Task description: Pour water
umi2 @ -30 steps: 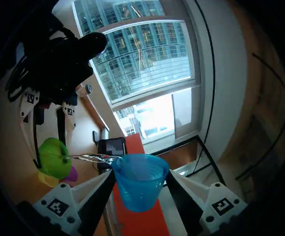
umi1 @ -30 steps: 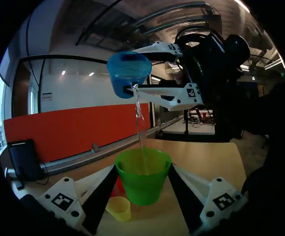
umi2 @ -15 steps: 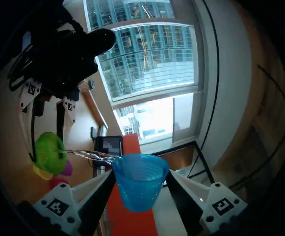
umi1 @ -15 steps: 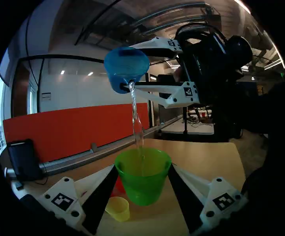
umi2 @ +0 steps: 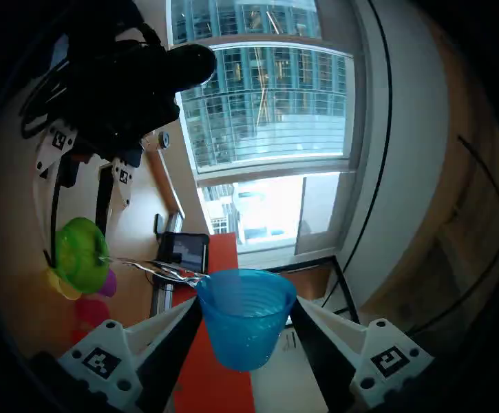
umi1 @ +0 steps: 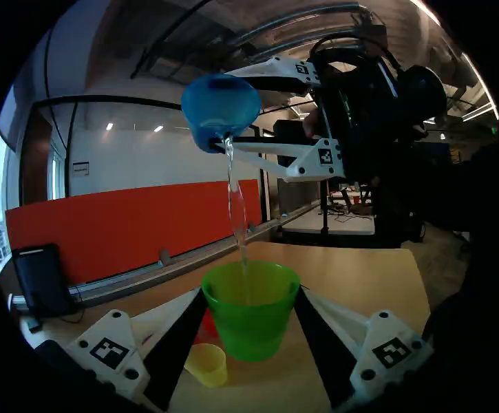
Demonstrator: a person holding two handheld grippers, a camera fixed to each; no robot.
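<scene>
In the left gripper view, a dark tablet (umi1: 39, 279) stands at the far left, in front of an orange panel (umi1: 125, 230). A small yellow cup (umi1: 206, 363) sits on the wooden table (umi1: 359, 275), just left of the green cup (umi1: 250, 316). The left gripper (umi1: 250, 327) clasps the green cup between both fingers. A thin water stream (umi1: 235, 206) falls into it from the tilted blue cup (umi1: 218, 103), which the right gripper (umi1: 223, 110) pinches high above.

The right gripper view looks along the blue cup from behind. It adds a purple cup (umi2: 108, 282) beside the green one at the left, and a tall window (umi2: 270, 103) to the right.

Square black-and-white markers (umi1: 108, 351) sit on the fingers. A small wall sign (umi1: 82, 168) is too small to read.
</scene>
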